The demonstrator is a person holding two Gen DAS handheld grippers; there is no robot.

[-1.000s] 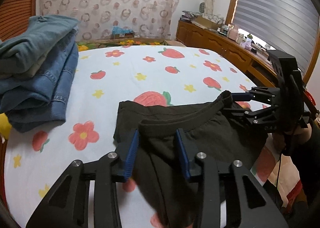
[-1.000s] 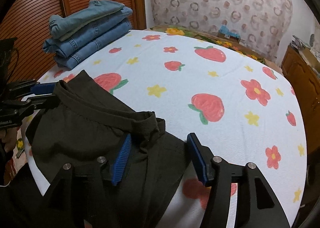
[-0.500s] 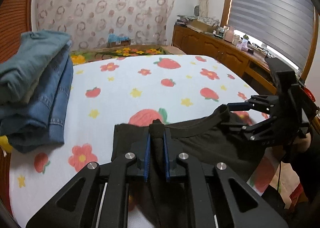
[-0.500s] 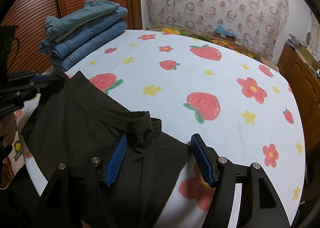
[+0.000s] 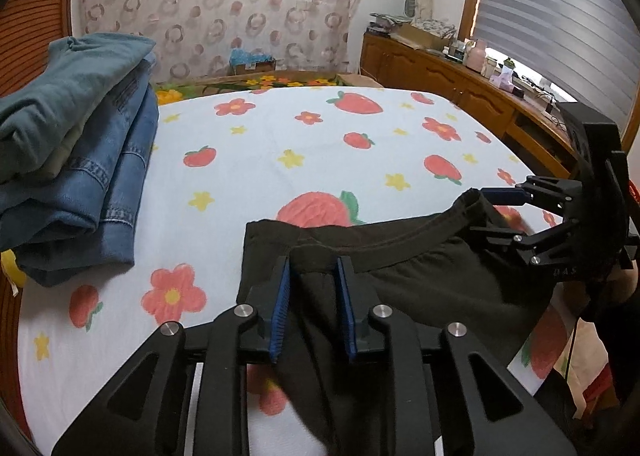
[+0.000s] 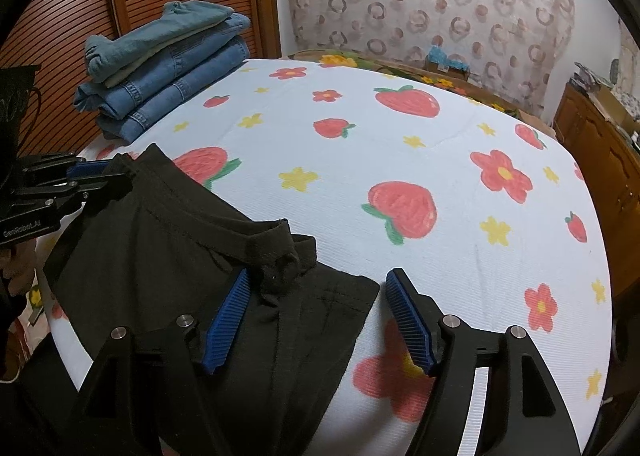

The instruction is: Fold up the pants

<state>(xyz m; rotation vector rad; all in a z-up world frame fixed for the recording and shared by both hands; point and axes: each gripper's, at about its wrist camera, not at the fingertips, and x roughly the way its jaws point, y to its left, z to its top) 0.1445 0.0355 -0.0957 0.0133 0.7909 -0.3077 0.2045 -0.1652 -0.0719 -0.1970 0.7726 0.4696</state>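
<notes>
Black pants (image 6: 168, 256) lie at the near edge of the strawberry-print bedsheet (image 6: 400, 144). "GenRobot.AI" marks the left gripper (image 5: 314, 306), angled downward, jaws opening around the waistband. Right gripper (image 6: 316, 320) likewise angled, jaws opening, straddling the waistband corner without pinching.

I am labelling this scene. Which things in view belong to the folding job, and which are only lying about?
Belong to the job:
black pants, waistband between both sets of jaws
left gripper, jaws opening
right gripper, jaws opening
bed sheet under the pants

Lying about:
stack of folded jeans at the far corner
wooden cabinet with clutter
small box by the curtain
</notes>
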